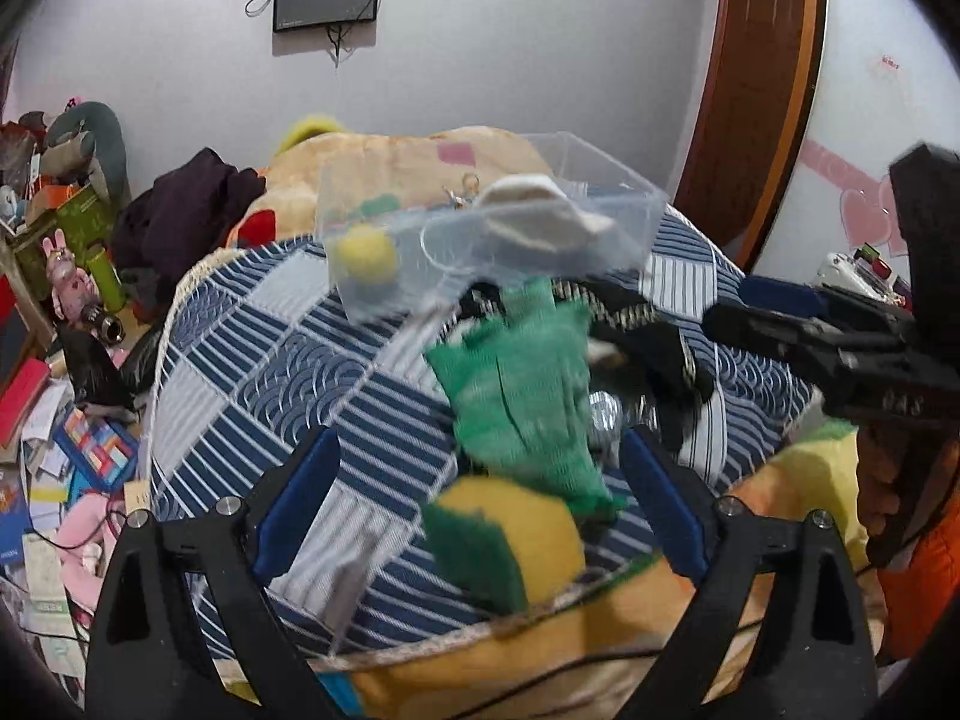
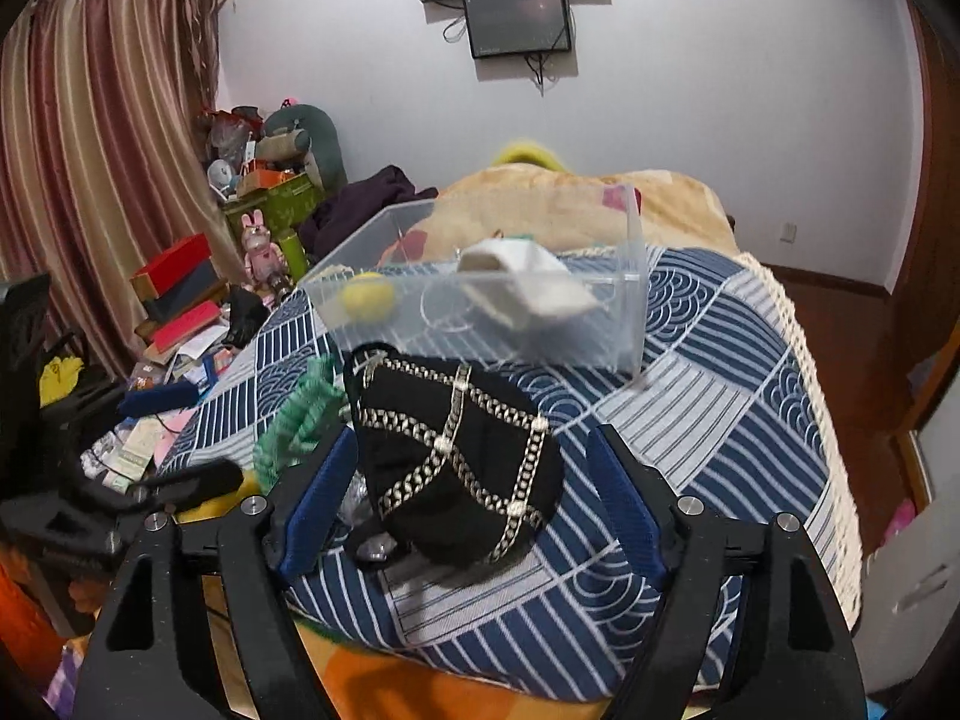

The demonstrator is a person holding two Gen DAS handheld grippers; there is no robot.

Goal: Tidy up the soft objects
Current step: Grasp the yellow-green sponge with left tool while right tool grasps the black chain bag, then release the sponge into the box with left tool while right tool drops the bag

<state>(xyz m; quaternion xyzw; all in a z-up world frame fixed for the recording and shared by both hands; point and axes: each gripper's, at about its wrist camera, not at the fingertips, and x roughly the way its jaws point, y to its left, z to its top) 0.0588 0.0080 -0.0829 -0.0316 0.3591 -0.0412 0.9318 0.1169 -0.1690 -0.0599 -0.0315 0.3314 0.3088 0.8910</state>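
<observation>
A clear plastic box (image 1: 636,198) (image 2: 633,312) stands on the blue patterned bedspread and holds a yellow ball (image 1: 365,253) (image 2: 367,295) and a white cloth item (image 1: 540,219) (image 2: 522,291). My left gripper (image 1: 480,498) is open, with a green glove (image 1: 522,402) and a yellow-green sponge (image 1: 510,534) lying between its fingers. My right gripper (image 2: 474,492) is open around a black cap with gold chain trim (image 2: 456,468); it also shows in the left wrist view (image 1: 750,318). The cap lies beside the glove (image 2: 300,420).
The bedspread (image 2: 720,420) covers a beige blanket (image 2: 570,204). The floor on the left is cluttered with books, boxes and toys (image 2: 180,312). A dark garment (image 1: 192,210) lies at the far side. A wooden door (image 1: 756,78) stands on the right.
</observation>
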